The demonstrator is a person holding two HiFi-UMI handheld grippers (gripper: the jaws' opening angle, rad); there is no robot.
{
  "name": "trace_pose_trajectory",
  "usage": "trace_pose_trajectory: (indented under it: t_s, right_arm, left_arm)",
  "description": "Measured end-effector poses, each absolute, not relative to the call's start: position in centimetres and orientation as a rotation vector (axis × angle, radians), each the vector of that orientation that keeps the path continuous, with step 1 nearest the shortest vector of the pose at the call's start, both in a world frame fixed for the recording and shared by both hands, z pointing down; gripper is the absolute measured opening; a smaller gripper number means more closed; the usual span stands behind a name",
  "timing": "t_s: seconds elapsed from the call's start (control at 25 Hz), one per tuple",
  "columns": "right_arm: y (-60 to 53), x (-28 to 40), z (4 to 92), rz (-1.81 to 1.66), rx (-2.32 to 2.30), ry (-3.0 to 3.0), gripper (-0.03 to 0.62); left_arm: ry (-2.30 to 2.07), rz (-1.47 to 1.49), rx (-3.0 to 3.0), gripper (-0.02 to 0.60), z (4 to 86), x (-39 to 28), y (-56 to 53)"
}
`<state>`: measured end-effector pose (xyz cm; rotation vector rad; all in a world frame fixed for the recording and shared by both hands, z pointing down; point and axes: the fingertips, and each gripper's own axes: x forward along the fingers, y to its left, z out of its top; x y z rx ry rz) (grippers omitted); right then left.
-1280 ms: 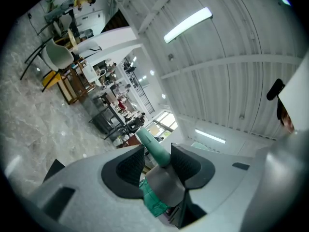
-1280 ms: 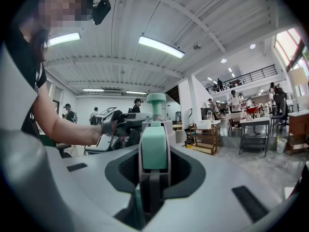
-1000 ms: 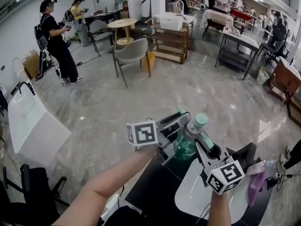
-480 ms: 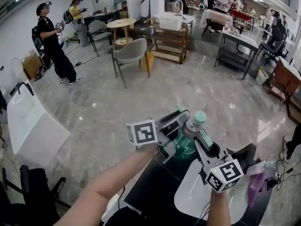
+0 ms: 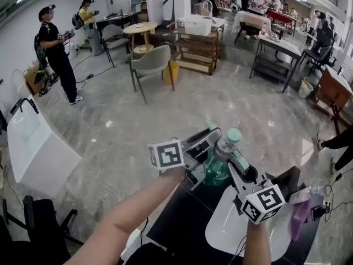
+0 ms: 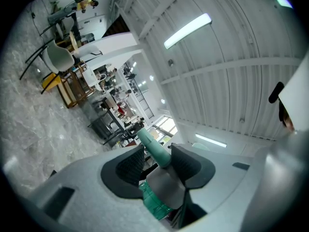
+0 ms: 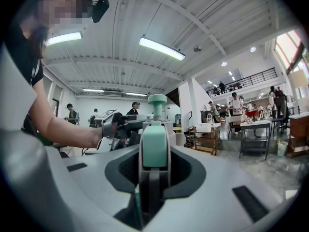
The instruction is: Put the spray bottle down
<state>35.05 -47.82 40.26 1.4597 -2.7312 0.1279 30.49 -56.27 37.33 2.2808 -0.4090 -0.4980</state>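
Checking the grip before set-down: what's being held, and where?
The spray bottle: right gripper clamps its grey spray head, left gripper closes around the neck and mint lever.

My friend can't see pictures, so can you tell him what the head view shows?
The left gripper and the right gripper both clamp a green spray bottle in their fingers, holding it in the air near a white round table. Behind are a grey floor, chairs, tables and people standing.
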Motion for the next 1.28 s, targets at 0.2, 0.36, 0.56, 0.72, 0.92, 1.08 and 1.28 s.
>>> trace_pose_trajectory:
  t_s: [0.2, 0.36, 0.56, 0.72, 0.92, 1.08, 1.28]
  right_arm:
    - [-47.7, 35.1, 40.1, 0.137, 1.459, -2.728, 0.083]
    - [-47.8, 35.3, 40.3, 0.154, 1.463, -2.732, 0.083]
    - [-47.9, 35.2, 40.6, 0.174, 1.456, -2.731, 0.083]
    - [-47.7, 35.1, 40.2, 0.144, 1.483, -2.738, 0.088]
    - [-47.4, 35.1, 40.7, 0.136, 1.496, -2.733, 0.183]
    - [-47.2, 35.5, 40.7, 0.135, 1.538, -2.706, 0.186]
    - [-46.5, 36.3, 40.7, 0.145, 1.585, -2.677, 0.186]
  left_arm:
    - [-0.417, -0.485, 2.308, 0.159, 37.2, 30.4, -56.2]
    - [-0.403, -0.469, 2.33, 0.17, 37.3, 30.5, -56.2]
    - [-0.377, -0.475, 2.331, 0.178, 37.5, 30.4, -56.1]
    - [-0.353, -0.481, 2.324, 0.183, 37.4, 30.1, -55.7]
    - [-0.351, -0.474, 2.326, 0.184, 38.1, 29.5, -55.1]
    - [-0.366, -0.471, 2.327, 0.184, 38.4, 28.7, -54.5]
    - [-0.378, -0.446, 2.359, 0.184, 38.7, 28.0, -53.1]
